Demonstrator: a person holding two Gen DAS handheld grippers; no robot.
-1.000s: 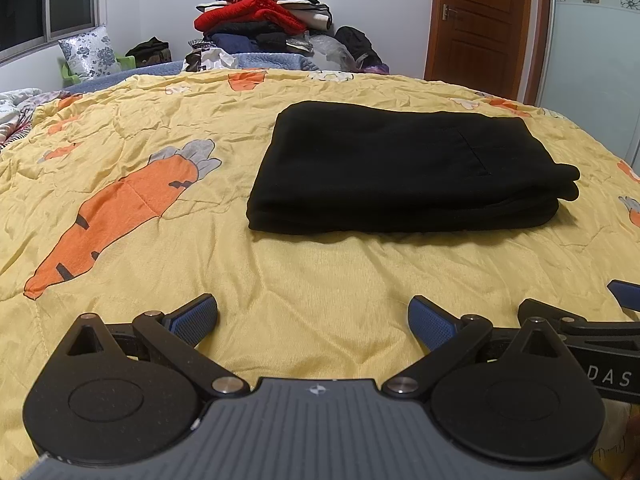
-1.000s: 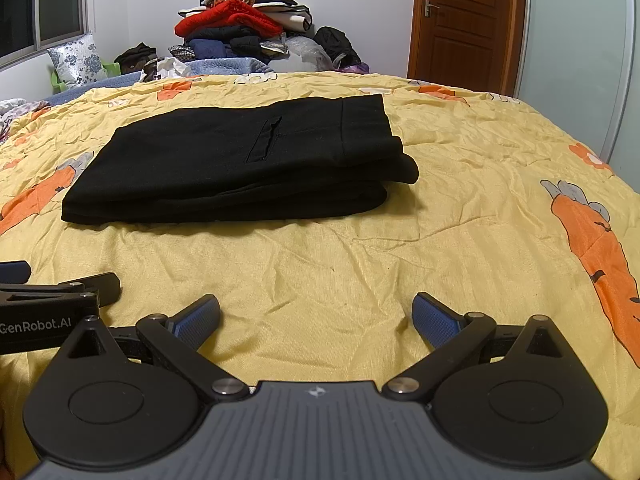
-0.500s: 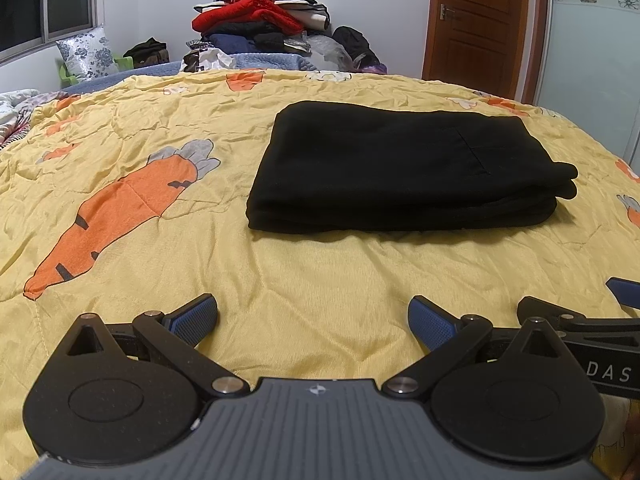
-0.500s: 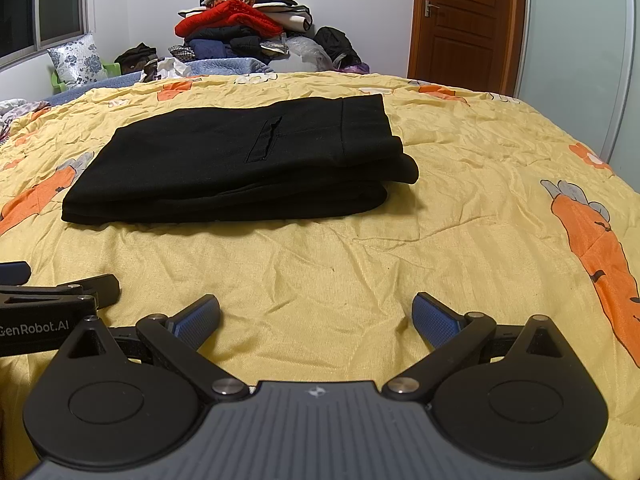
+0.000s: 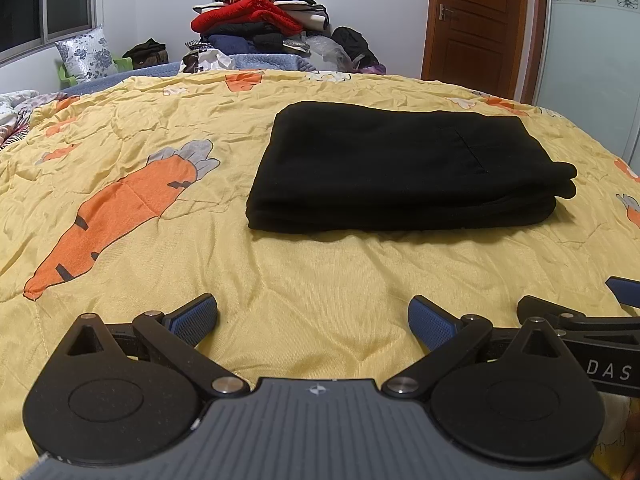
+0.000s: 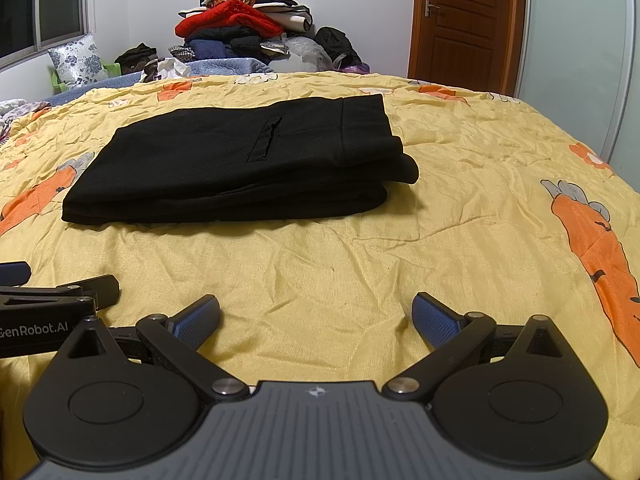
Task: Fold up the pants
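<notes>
The black pants (image 5: 404, 168) lie folded into a flat rectangular stack on the yellow carrot-print bedspread (image 5: 320, 272); they also show in the right wrist view (image 6: 240, 168), with a pocket slit on top. My left gripper (image 5: 313, 320) is open and empty, low over the bedspread, well short of the pants. My right gripper (image 6: 316, 320) is open and empty, beside the left one and equally short of the pants. Each gripper shows at the edge of the other's view.
A pile of clothes (image 5: 260, 20) stands at the far end of the bed. A floral pillow (image 5: 84, 54) lies at the far left under a window. A brown door (image 5: 476, 20) is at the back right.
</notes>
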